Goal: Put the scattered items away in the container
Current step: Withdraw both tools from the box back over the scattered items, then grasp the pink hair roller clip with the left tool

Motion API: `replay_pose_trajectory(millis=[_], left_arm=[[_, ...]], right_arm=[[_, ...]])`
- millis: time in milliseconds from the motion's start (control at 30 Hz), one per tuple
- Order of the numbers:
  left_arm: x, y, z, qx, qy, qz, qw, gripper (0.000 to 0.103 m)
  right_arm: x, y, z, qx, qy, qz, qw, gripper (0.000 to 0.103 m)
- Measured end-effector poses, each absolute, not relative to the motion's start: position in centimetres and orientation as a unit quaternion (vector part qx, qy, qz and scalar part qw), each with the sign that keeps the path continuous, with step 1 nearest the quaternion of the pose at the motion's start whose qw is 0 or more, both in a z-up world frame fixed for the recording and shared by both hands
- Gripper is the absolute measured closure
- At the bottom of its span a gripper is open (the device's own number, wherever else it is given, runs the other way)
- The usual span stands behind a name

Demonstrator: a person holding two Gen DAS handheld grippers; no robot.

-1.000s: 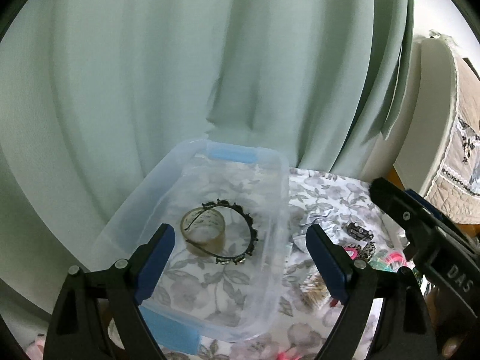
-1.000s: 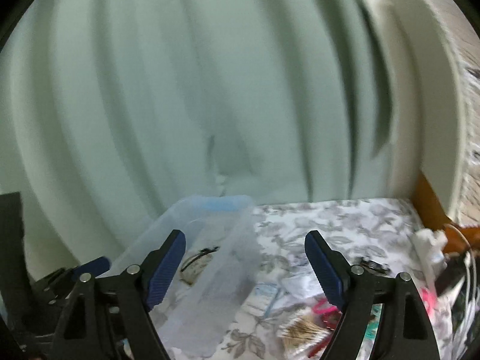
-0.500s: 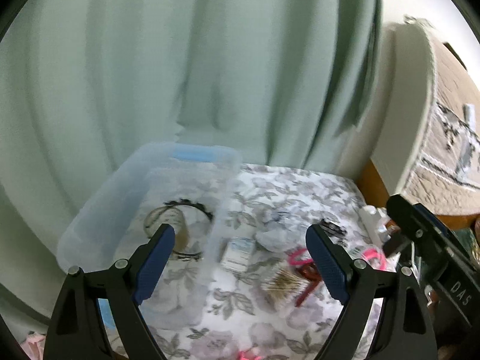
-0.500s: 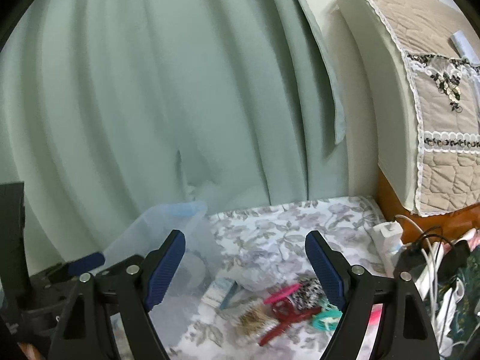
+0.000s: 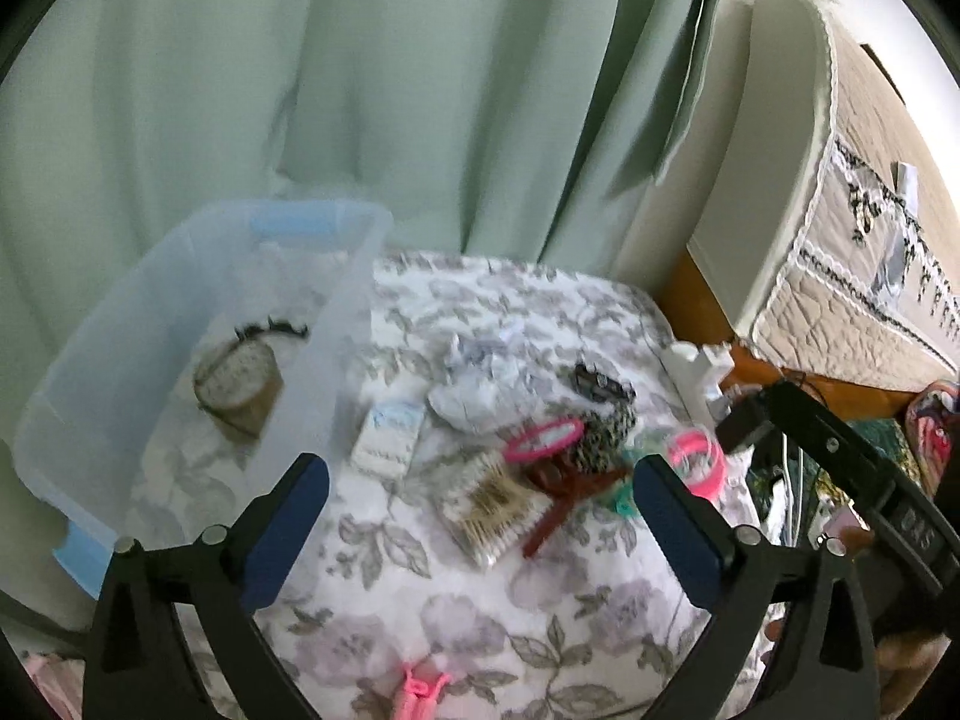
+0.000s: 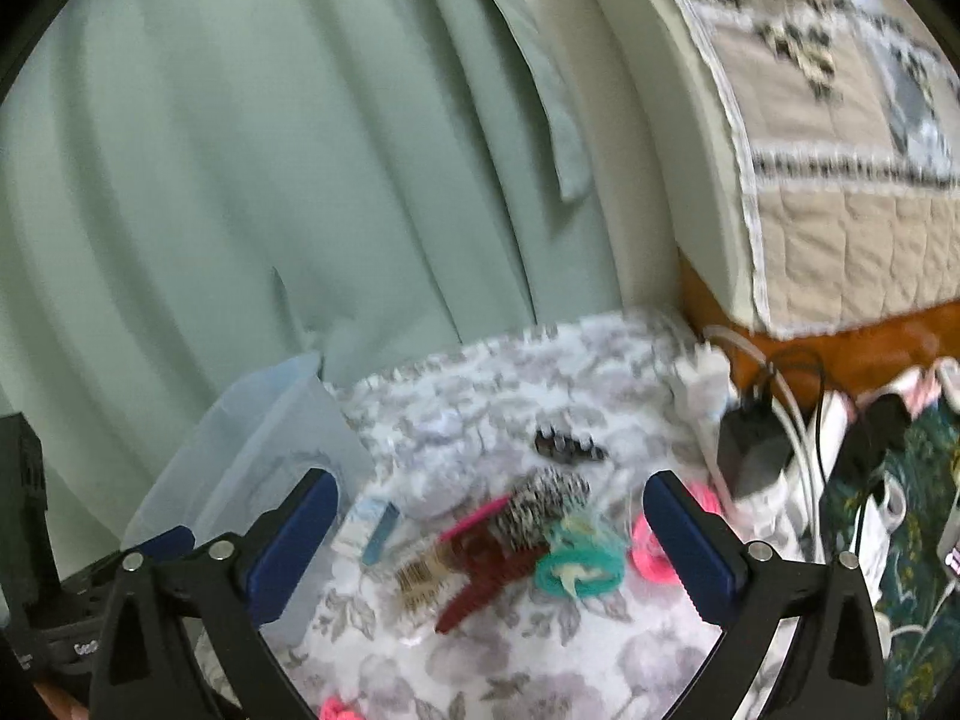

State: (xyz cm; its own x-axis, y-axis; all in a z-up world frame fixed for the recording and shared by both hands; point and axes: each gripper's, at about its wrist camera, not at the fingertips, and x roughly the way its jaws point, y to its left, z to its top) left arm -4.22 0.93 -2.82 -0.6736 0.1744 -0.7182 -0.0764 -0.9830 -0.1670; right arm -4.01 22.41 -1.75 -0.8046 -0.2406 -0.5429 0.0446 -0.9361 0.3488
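A clear plastic container [image 5: 84, 360] with blue handles stands at the left on a floral cloth; it also shows in the right wrist view [image 6: 240, 450]. Inside lie a tape roll [image 5: 240, 384] and a black headband [image 5: 276, 327]. Scattered to its right are a small white box [image 5: 387, 435], a crumpled wrapper [image 5: 480, 384], a cotton swab pack [image 5: 486, 507], a dark red hair clip [image 5: 558, 501], a pink oval clip [image 5: 543, 438], a leopard scrunchie [image 5: 603, 435], pink bands [image 5: 696, 459] and a teal scrunchie [image 6: 579, 564]. My left gripper [image 5: 480, 531] and right gripper [image 6: 492, 537] are open and empty above them.
A green curtain [image 5: 360, 90] hangs behind. A quilted padded piece [image 5: 852, 210] stands at the right. A black charger and white cables [image 6: 780, 450] lie past the cloth's right edge. A pink item [image 5: 420, 687] lies at the near edge.
Both grippers have swung right, from the container toward the pile of scattered items. Both stay open and empty.
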Motion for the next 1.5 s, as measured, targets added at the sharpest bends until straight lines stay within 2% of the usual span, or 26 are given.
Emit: replay_pose_trajectory(millis=[267, 467, 600, 667, 733, 900, 1033, 1167, 1300, 1500], left_arm=[[-2.6, 1.6, -5.3, -0.424, -0.018, 0.898, 0.117, 0.001], [-0.5, 1.9, -8.0, -0.450, 0.046, 0.887, 0.087, 0.001], [0.1, 1.8, -10.0, -0.480, 0.060, 0.872, 0.071, 0.001], [0.2, 1.8, -11.0, -0.497, 0.062, 0.863, 0.066, 0.004], [0.2, 1.7, -11.7, -0.509, 0.063, 0.856, 0.062, 0.012], [0.5, 1.5, -13.4, -0.540, 0.058, 0.838, 0.062, 0.016], [0.8, 1.2, -14.5, -0.561, 0.053, 0.824, 0.060, 0.031], [1.0, 0.9, -15.6, -0.581, 0.050, 0.810, 0.057, 0.032], [0.9, 0.6, -16.4, -0.597, 0.045, 0.799, 0.057, 0.046], [0.9, 0.4, -17.1, -0.607, 0.040, 0.792, 0.057, 0.050]], right_arm=[[-4.7, 23.0, -4.3, 0.348, -0.184, -0.916, 0.080, 0.000], [-4.9, 22.1, -4.8, 0.364, -0.175, -0.911, 0.087, 0.000], [-5.0, 21.3, -5.4, 0.380, -0.170, -0.905, 0.093, 0.000], [-5.1, 21.1, -5.7, 0.386, -0.169, -0.902, 0.092, 0.000], [-5.2, 20.8, -6.0, 0.393, -0.166, -0.900, 0.088, 0.000], [-5.4, 20.4, -6.9, 0.411, -0.163, -0.894, 0.074, 0.001], [-5.7, 20.5, -7.5, 0.424, -0.167, -0.888, 0.065, 0.003], [-6.1, 20.5, -8.4, 0.438, -0.173, -0.881, 0.056, 0.007], [-6.7, 20.3, -9.4, 0.453, -0.174, -0.873, 0.049, 0.013], [-7.0, 20.3, -10.4, 0.465, -0.177, -0.867, 0.044, 0.020]])
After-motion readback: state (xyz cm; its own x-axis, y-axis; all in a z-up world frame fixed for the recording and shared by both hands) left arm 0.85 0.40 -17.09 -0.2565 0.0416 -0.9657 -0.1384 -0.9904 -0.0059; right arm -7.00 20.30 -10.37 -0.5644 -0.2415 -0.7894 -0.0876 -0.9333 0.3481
